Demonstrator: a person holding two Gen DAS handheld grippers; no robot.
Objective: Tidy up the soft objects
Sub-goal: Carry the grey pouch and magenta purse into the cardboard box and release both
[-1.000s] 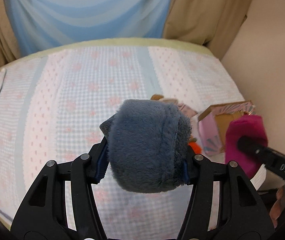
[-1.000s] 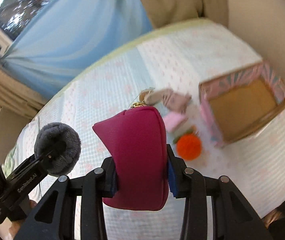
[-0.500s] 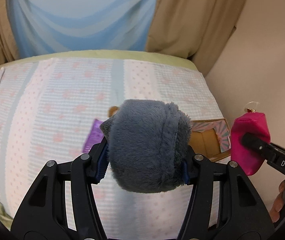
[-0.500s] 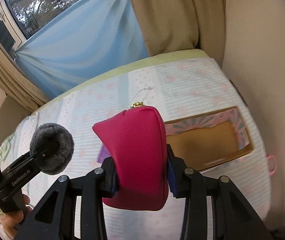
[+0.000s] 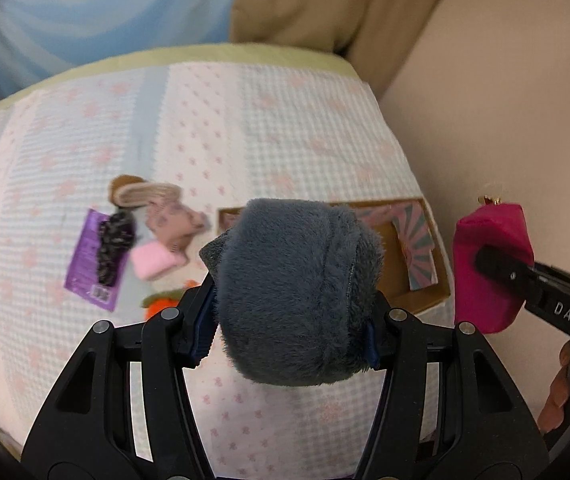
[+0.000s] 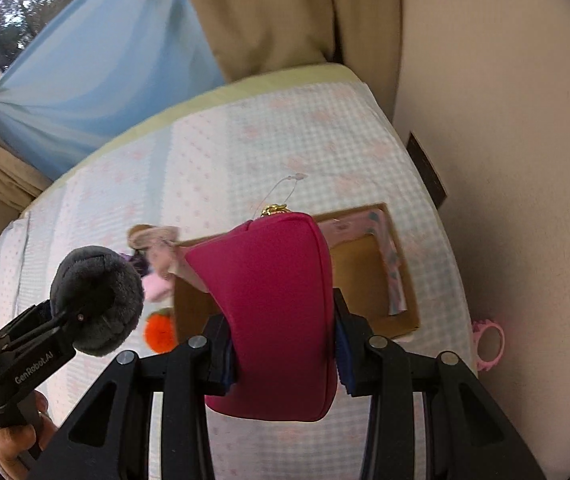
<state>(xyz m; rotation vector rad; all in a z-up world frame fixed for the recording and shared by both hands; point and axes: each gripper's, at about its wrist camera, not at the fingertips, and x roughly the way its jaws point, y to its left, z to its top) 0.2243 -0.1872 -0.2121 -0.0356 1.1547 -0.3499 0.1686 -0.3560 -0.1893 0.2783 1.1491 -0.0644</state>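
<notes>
A: Above a checked bedspread (image 5: 293,128), the left gripper (image 5: 291,312) clamps a grey plush (image 5: 297,300) between its pads, fingers narrowed onto the fur. Off to its right, the right gripper (image 5: 497,264) carries a magenta pouch (image 5: 489,240) near the beige wall (image 5: 505,100).

B: From the right wrist, that pouch (image 6: 281,312) sits squeezed between both pads of the right gripper (image 6: 283,352), over an open cardboard box (image 6: 369,280) lying on the bed. The left gripper (image 6: 85,312) appears at the lower left, the plush (image 6: 97,300) in its grip.

A: Only the left view shows a purple packet (image 5: 85,260) with a dark item on it, lying left of the box (image 5: 417,256).

B: Only the right view shows a pink ring-shaped toy (image 6: 489,344) at the bed's edge by the wall, and a thin loop above the pouch's gold clasp (image 6: 275,210).

A: Both views catch a pink soft piece (image 5: 153,262), a tan plush (image 5: 173,220) and an orange pom-pom (image 6: 159,330) clustered beside the box.
</notes>
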